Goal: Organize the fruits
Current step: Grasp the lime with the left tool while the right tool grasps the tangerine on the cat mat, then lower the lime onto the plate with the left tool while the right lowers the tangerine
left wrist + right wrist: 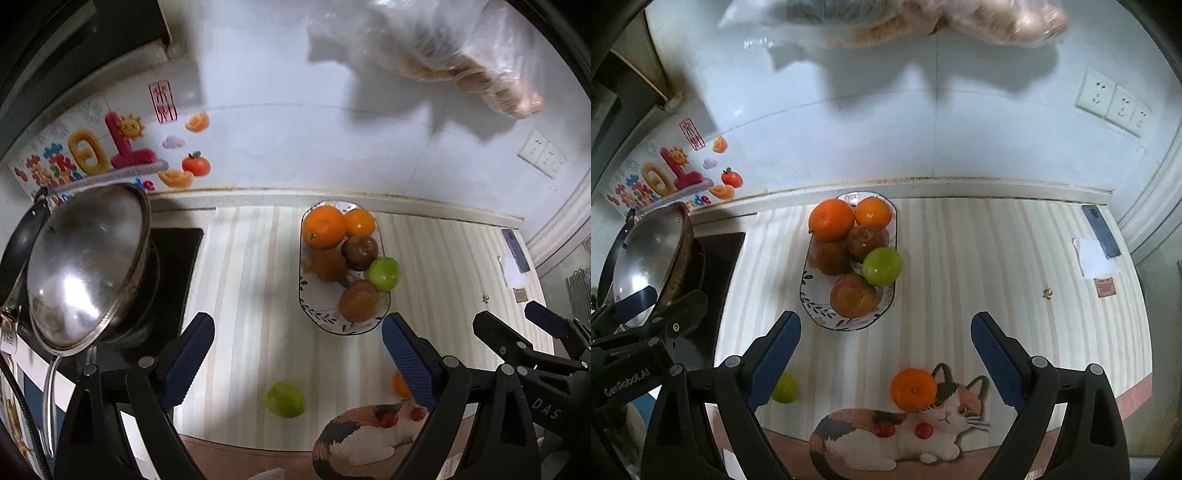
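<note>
Picking up the loose orange looks like the step in hand (my reading), since it sits on the striped mat well short of the plate of fruit. It lies just ahead of the right claw, between its wide-spread jaws; lower straight over it and close gently. A green fruit lies before the left claw, also spread wide and empty.
</note>
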A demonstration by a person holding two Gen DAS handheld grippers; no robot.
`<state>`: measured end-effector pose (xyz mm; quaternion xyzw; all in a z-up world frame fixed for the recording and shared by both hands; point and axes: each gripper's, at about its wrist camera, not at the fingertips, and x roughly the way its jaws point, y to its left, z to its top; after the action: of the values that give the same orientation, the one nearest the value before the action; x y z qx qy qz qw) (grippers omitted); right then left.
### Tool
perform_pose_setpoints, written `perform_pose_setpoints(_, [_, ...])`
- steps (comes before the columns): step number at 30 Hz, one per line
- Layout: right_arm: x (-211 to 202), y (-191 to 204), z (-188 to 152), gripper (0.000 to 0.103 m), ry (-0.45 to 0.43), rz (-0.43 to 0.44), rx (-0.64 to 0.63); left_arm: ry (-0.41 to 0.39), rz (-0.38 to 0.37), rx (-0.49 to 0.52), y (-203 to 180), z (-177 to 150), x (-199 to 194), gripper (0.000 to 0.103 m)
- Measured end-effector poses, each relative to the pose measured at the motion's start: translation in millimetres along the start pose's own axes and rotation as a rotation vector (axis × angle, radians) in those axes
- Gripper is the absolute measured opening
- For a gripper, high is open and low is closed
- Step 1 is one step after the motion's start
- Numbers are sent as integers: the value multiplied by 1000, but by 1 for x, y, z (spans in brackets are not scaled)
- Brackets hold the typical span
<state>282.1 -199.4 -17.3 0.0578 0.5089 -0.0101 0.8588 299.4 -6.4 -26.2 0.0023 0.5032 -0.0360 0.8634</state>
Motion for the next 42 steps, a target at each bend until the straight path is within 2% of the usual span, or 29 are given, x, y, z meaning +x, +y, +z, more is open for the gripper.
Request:
perform_pose_setpoints(8, [-36,8,-14,95,-45,15,-7,-55,-20,-3,0,-10,-34,93])
perform_pose_setpoints(14, [-37,2,-22,98,-27,46,29,-38,-17,-40,10,-15,-29,95])
perform_pose_setpoints(16, [-26,-5,-25,99,5,50,47,-7,-14,-49,13,-18,-19,101])
perform_pose_setpoints(21, [26,-33,-41,99,133,81,117,103,-28,-54,21,-37,31,102])
perform_pose_setpoints(26, [93,-53,-64,98,256,68,150,324,22,-92,30,-76,114,102])
perform_pose_setpoints(29, [124,-60,-76,91,322,62,164,420,30,-127,35,-95,149,102])
perform_pose_setpoints(32, [148,-62,-85,89,368,65,162,483,28,-150,35,-106,174,102])
perform_pose_setpoints(33, [154,-62,-86,89,378,64,157,504,20,-160,35,-109,183,101])
perform_pose_setpoints(36, [174,-58,-92,84,427,56,131,534,19,-171,32,-114,201,77])
perform_pose_setpoints(37, [179,-57,-93,79,439,52,123,535,14,-175,31,-115,204,65])
perform_pose_setpoints(38, [185,-56,-96,72,452,50,112,527,-7,-185,30,-115,205,58])
perform_pose_setpoints(40, [195,-52,-99,65,481,35,86,512,4,-171,24,-114,204,56])
perform_pose_setpoints(42, [195,-49,-101,65,460,29,63,495,30,-133,14,-115,203,56])
